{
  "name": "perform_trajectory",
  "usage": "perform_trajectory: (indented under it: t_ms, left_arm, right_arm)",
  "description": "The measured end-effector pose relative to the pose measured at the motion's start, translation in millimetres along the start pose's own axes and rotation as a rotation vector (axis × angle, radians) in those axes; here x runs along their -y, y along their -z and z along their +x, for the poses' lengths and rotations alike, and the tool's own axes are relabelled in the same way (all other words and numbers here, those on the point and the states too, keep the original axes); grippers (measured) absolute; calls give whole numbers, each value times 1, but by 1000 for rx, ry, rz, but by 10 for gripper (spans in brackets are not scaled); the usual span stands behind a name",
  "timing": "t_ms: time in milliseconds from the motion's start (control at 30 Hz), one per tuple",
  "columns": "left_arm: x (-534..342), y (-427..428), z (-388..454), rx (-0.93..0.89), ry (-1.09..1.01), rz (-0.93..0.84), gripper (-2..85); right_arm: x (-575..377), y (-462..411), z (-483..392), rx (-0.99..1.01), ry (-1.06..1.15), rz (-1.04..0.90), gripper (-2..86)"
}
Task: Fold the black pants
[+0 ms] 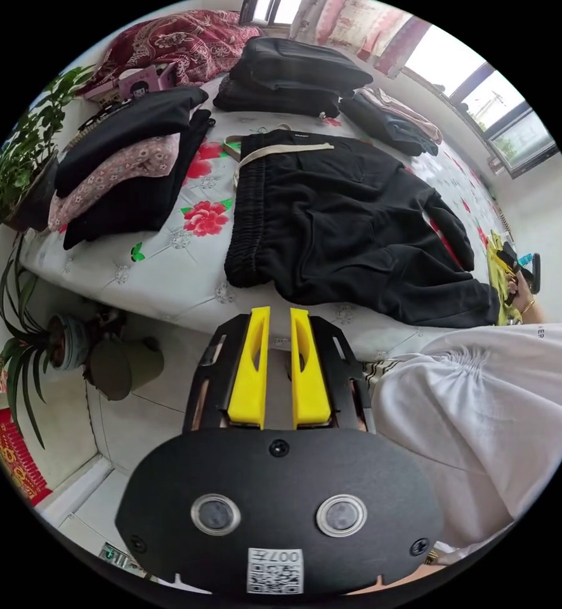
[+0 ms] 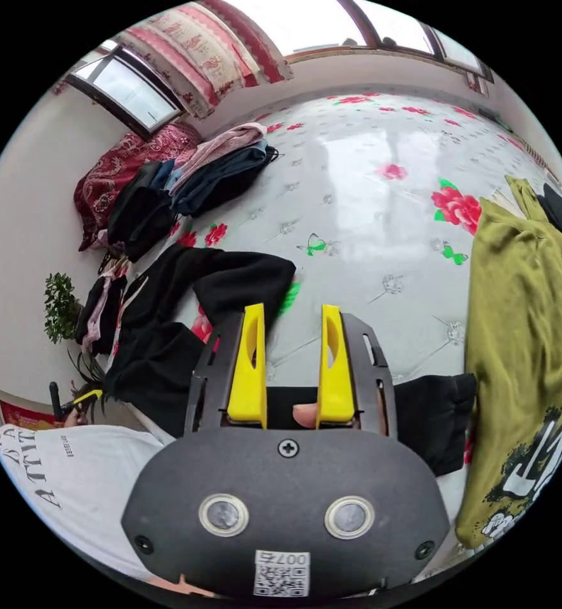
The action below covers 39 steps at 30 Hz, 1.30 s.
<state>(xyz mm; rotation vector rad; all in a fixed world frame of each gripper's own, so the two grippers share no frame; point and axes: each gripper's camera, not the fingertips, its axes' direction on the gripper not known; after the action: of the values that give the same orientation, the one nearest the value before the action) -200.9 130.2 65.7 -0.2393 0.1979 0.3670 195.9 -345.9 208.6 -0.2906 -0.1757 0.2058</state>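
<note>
Beyond the left gripper (image 1: pixel 280 312) the black pants (image 1: pixel 351 228) lie on the bed (image 1: pixel 167 266), clothes piles (image 1: pixel 129 165) behind. Its jaws hang slightly parted, empty. Right gripper (image 2: pixel 290 311): jaws wider apart, empty, pants beneath, olive shirt (image 2: pixel 528 330) beside.

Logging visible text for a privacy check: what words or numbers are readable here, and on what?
No text reads whole.
Print on white shirt: letters cropped, warped.
Tag on black pants waistband: too small.
Print on olive shirt: unclear graphic.
</note>
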Motion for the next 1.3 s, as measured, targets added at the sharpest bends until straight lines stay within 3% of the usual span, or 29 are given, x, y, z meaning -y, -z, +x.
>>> perform_trajectory:
  t_ms: [167,267,367,467,567,633,700,767,833,967,1033,1200,1300]
  left_arm:
    - [14,6,23,-4,74,48,36]
    - [30,-1,40,-22,79,32,19]
    - [53,-13,60,1,28,-8,3]
    - [80,-22,79,70,-30,-40,-6]
    - [103,-23,95,133,-103,-59,-9]
    - [114,-22,100,171,-151,-74,-9]
    - [124,-22,98,186,-172,-85,-9]
    - [137,-23,88,175,-145,-103,-9]
    - [145,-22,81,157,-118,-104,-10]
    - [171,-28,75,135,-99,-91,-10]
    - [186,-37,78,131,-112,-105,-10]
    - [218,-65,84,118,-133,-146,-10]
    - [224,-91,84,164,-146,-213,-10]
  right_arm:
    - [44,-77,-9,68,-58,-185,79]
    - [60,-71,-35,50,22,-140,41]
    - [70,-2,-82,-2,290,94,12]
    - [44,72,-145,-198,660,321,8]
    - [7,85,-164,-365,841,329,14]
    - [-6,59,-148,-429,818,185,24]
    - [-17,9,-108,-448,683,-106,42]
    - [-22,-10,-83,-405,576,-217,56]
    - [-16,-5,-69,-355,478,-198,68]
    - [32,21,-54,-253,276,25,90]
    - [63,5,-50,-245,222,-12,100]
    - [118,-88,-18,-449,35,-305,112]
    - [126,-103,5,-326,-77,-362,89]
